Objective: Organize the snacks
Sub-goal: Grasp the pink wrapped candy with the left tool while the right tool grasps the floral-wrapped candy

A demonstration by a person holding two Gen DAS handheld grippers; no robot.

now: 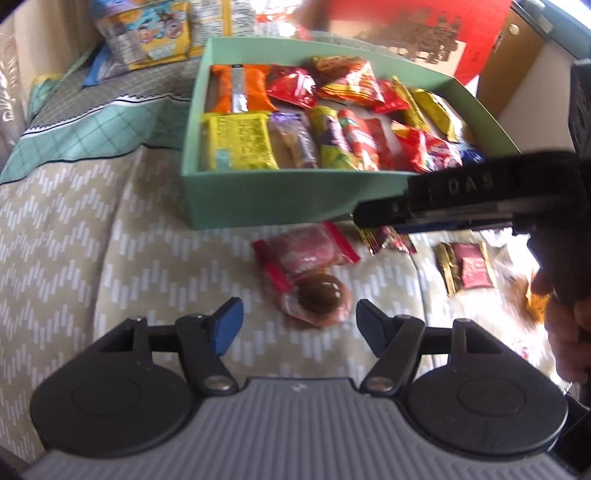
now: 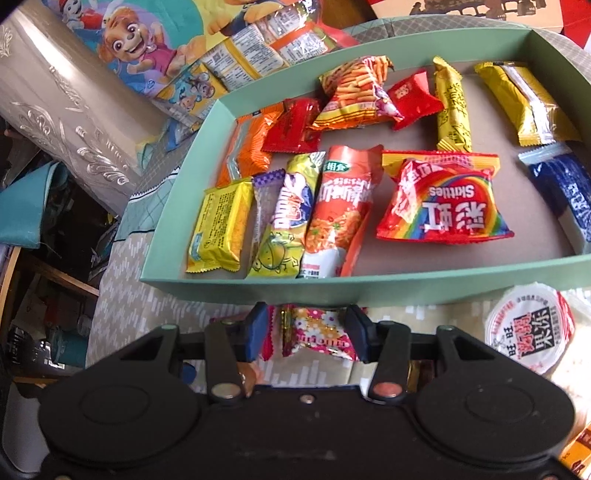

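Observation:
A mint green box [image 1: 258, 199] [image 2: 332, 288] holds several snack packets, among them a red Skittles bag [image 2: 443, 199] and a yellow packet [image 1: 236, 142]. My left gripper [image 1: 299, 326] is open and empty just above a clear-wrapped brown pastry [image 1: 317, 295] and a pink-red packet [image 1: 306, 251] on the cushion. My right gripper [image 2: 306, 338] is open around a small pink floral candy packet [image 2: 317, 332] that lies before the box's front wall. The right gripper body [image 1: 461, 199] crosses the left wrist view at the right.
A dark red and gold packet [image 1: 469, 269] and a gold-edged wrapper [image 1: 384, 238] lie right of the pastry. A white jelly cup [image 2: 528, 328] sits right of the right gripper. Cartoon snack bags [image 2: 221, 55] lie behind the box. A red card [image 1: 417, 33] stands at the back.

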